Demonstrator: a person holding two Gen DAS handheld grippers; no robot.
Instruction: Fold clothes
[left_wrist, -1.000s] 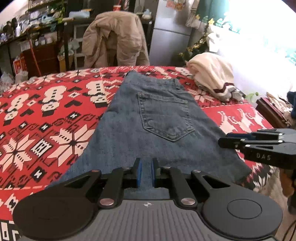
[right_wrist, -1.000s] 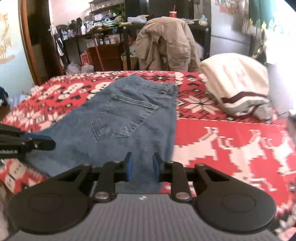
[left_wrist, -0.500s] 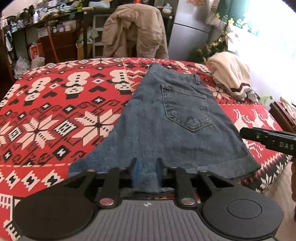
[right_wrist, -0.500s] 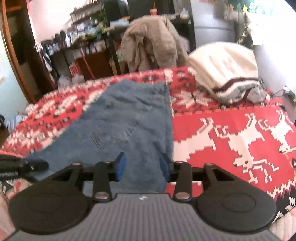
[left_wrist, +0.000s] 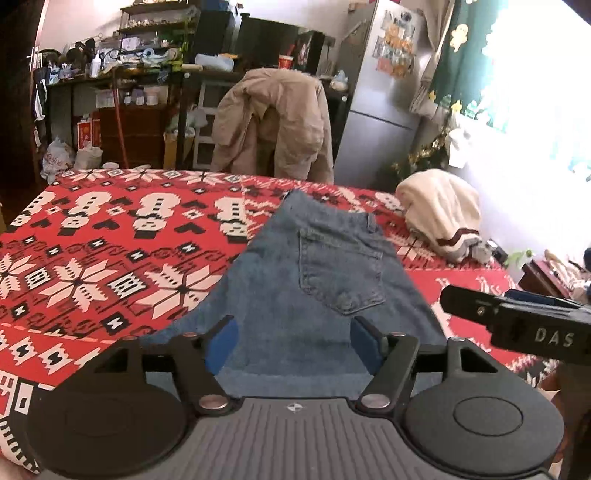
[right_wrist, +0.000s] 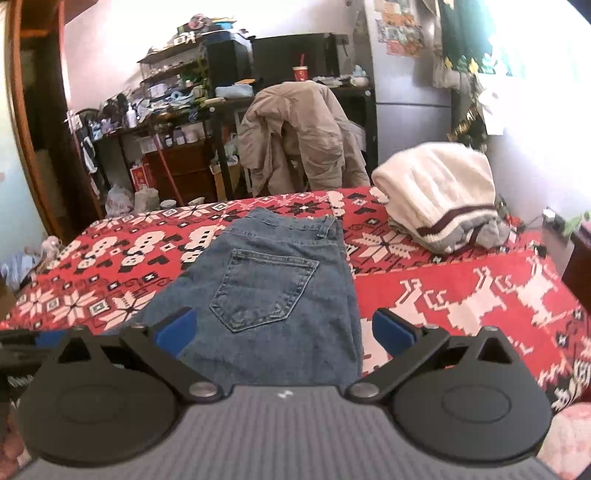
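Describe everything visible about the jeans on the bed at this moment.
The jeans are mid-blue denim, folded into a flat stack that widens toward the camera. One back pocket with stitched seams faces up, and the waistband with a belt loop lies at the far end. They rest on the red patterned blanket, apart from the cream sweater. The near edge runs under both cameras. The left hand-held gripper and right hand-held gripper are opening, with denim seen between the pads but not pinched.

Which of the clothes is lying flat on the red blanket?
The blue jeans. They are spread flat in the middle of the blanket. The white sweater is bunched in a heap by the far right corner, and the beige jacket hangs over a chair behind.
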